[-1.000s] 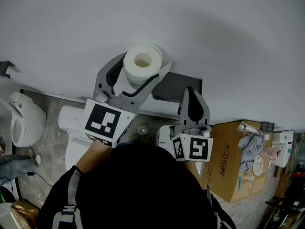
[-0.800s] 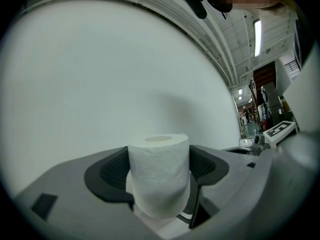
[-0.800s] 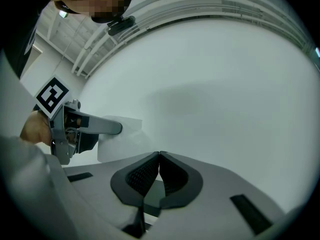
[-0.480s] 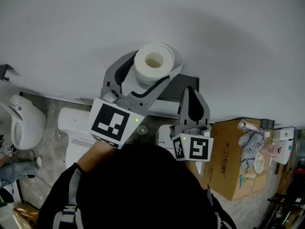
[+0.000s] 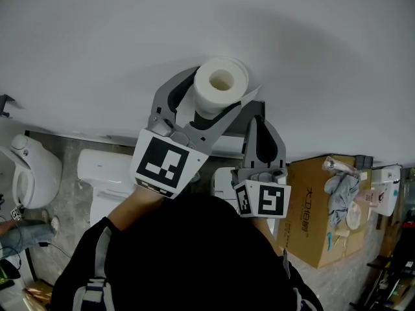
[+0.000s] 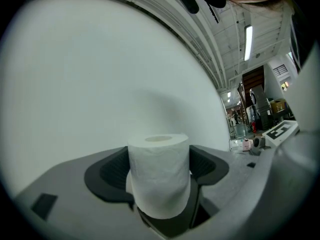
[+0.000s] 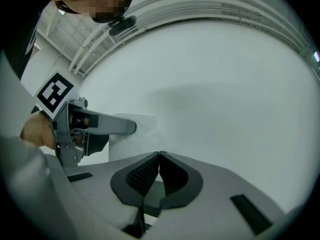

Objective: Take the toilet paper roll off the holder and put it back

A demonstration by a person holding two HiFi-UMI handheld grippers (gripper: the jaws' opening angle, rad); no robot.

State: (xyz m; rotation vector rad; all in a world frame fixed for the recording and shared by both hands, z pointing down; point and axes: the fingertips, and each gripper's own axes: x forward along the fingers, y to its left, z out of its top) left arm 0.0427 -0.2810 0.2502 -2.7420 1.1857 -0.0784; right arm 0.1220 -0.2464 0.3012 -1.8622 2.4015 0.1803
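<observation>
The white toilet paper roll stands upright, its hollow core facing up, close to the white wall. My left gripper is shut on it, one dark pad on either side. The left gripper view shows the roll filling the gap between the jaws of the left gripper. A dark grey holder on the wall lies just right of and below the roll, mostly covered. My right gripper is over it, shut with nothing inside. In the right gripper view its pads meet, and the roll sits to the left.
Below the wall, a white urinal and a white toilet stand on the grey floor at left. At right, a cardboard box has rags on top. The person's dark torso fills the bottom of the head view.
My left gripper has carried the roll to the right and toward the wall, nearer the holder. The right gripper has stayed where it was, still shut.
</observation>
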